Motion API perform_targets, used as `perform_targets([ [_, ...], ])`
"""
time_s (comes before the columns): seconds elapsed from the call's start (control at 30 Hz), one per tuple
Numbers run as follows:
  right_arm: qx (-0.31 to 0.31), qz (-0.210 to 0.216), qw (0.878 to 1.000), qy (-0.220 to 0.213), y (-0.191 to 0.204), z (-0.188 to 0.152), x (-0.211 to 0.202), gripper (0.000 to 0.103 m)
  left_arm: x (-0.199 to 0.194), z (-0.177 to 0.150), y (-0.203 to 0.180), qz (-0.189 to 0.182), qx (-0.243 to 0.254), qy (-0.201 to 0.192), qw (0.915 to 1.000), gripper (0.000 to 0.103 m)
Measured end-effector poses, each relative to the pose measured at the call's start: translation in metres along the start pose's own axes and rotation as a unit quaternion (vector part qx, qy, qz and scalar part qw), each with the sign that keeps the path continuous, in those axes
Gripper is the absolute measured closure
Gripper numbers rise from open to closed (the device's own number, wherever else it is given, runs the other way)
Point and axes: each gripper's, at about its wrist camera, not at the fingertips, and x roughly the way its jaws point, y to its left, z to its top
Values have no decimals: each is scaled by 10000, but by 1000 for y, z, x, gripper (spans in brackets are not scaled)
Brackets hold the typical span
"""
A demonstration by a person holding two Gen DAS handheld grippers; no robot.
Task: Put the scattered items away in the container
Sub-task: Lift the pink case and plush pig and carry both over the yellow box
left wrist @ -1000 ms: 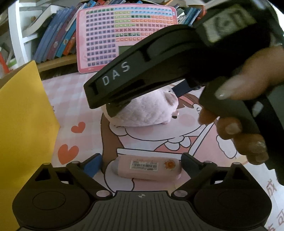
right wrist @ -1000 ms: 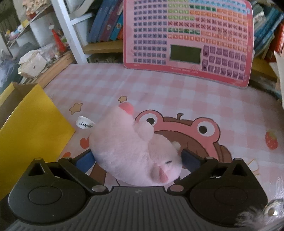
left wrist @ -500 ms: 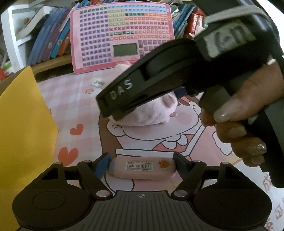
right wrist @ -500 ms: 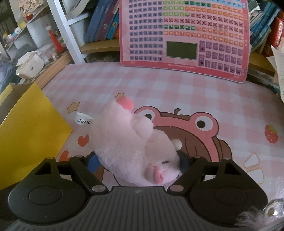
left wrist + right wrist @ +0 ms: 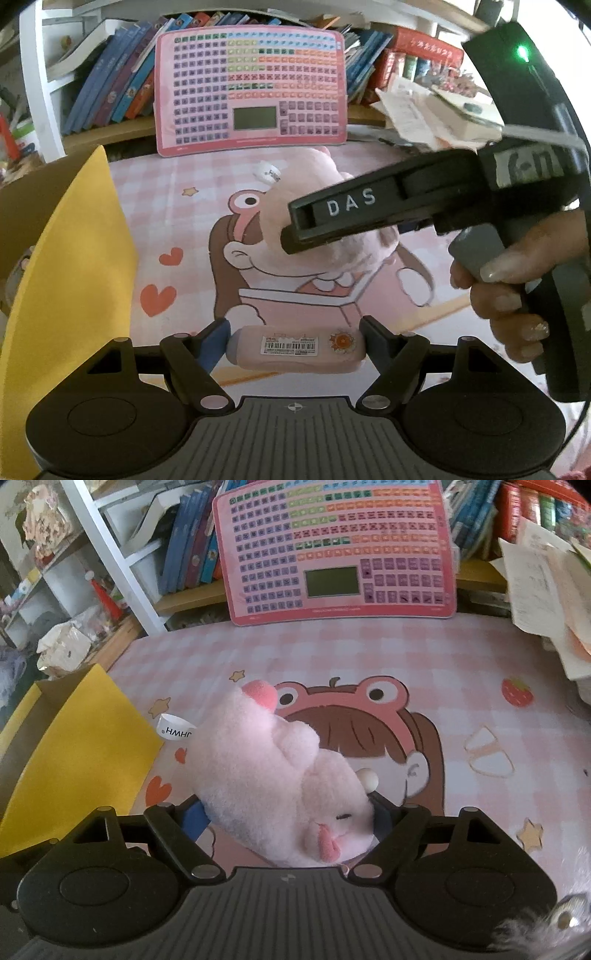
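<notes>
Pink plush toy [image 5: 273, 786] hangs above the mat, clamped in my right gripper [image 5: 288, 812]; my left gripper [image 5: 295, 343] grips a pink tube [image 5: 295, 349]. The soft fur could slip before reaching the yellow box [image 5: 85, 738] alongside.

A child's room or play corner in a home is indicated. The bench [image 5: 480, 657] is covered with a pink checked mat printed with a cartoon girl in a frog hat, hearts, stars and a strawberry. A pink learning board [image 5: 336, 550] with coloured keys and a small screen is propped at the back. Behind it, white shelves [image 5: 110, 554] are packed with leaning children's books [image 5: 110, 88], and loose papers [image 5: 546, 576] are piled at the right. A pink plush toy [image 5: 280, 786] is seen on the mat.
</notes>
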Motion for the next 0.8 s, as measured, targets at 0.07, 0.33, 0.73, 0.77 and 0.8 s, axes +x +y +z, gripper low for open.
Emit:
perform_targets([
  [0.07, 32, -15, 10000, -43, 0, -6, -10, 20, -8, 0, -1, -112, -53, -44, 9999, 25],
  [0.33, 261, -156, 9994, -132, -3, -33, -46, 20, -38, -6, -4, -333, -28, -126, 9994, 25],
  [0.73, 501, -489, 9975, 31, 9, -78, -81, 20, -72, -25, -3, -917, 87, -179, 9956, 25],
  [0.77, 488, -540, 9973, 4, 12, -81, -85, 20, -75, -28, -2, -966, 97, -195, 9951, 25],
  [0.8, 480, -591, 9971, -25, 15, -84, -89, 20, -79, -31, 0, -998, 107, -212, 9947, 25],
])
